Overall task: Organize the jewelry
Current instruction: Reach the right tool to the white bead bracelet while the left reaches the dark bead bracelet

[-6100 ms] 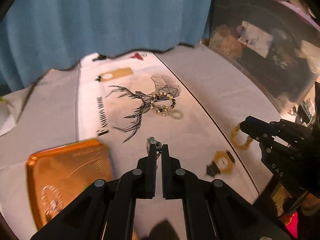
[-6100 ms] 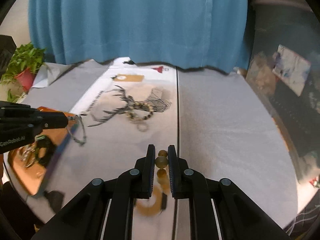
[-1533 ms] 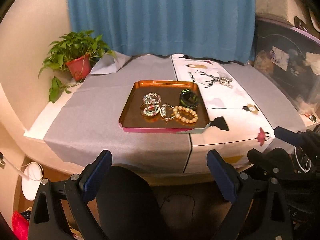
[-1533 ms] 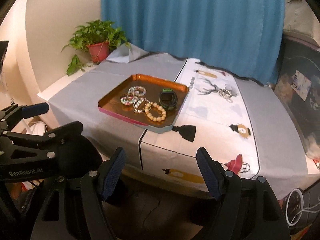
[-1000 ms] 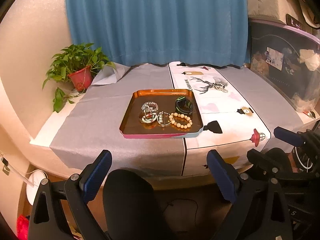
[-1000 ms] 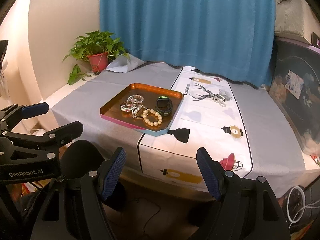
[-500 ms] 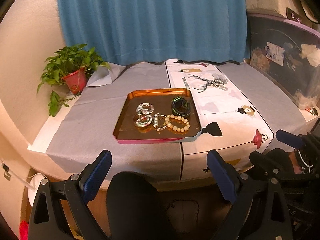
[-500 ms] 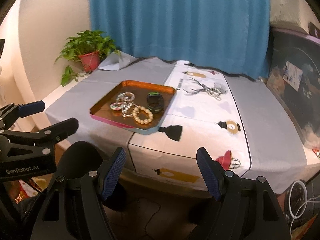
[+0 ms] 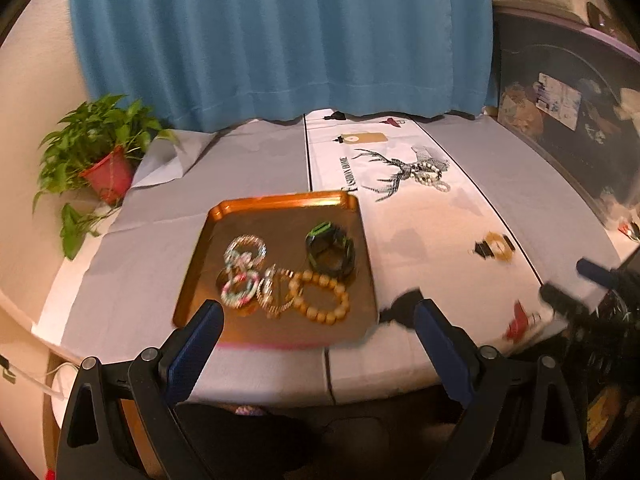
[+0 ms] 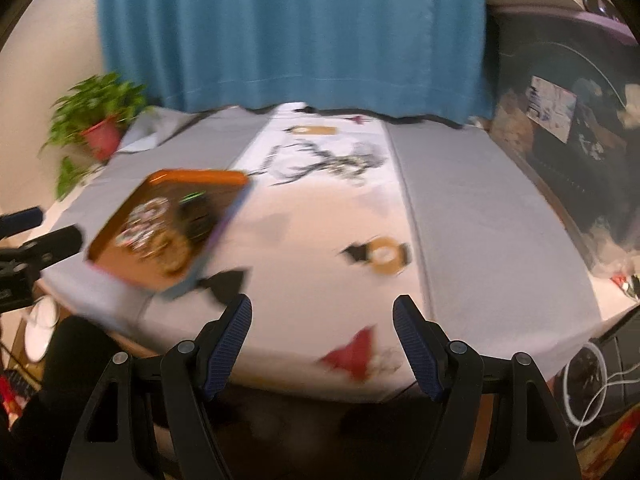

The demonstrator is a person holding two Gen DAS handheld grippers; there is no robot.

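Claws: left claw [image 9: 316, 340] and right claw [image 10: 322, 336] gape wide, both empty.
Next: approach the bead bracelets [image 9: 428, 174] beyond the tray [image 9: 276, 204] slowly, pinching one strand.

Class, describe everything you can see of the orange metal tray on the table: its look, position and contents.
The orange metal tray is rectangular, with rounded corners, a raised rim and a glossy coppery floor; its near edge looks pink. It lies flat near the front edge of the grey tablecloth, its right side over the white printed runner. Inside lie a tan beaded bracelet, a dark green-accented band and several sparkly bracelets. No gripper touches it.
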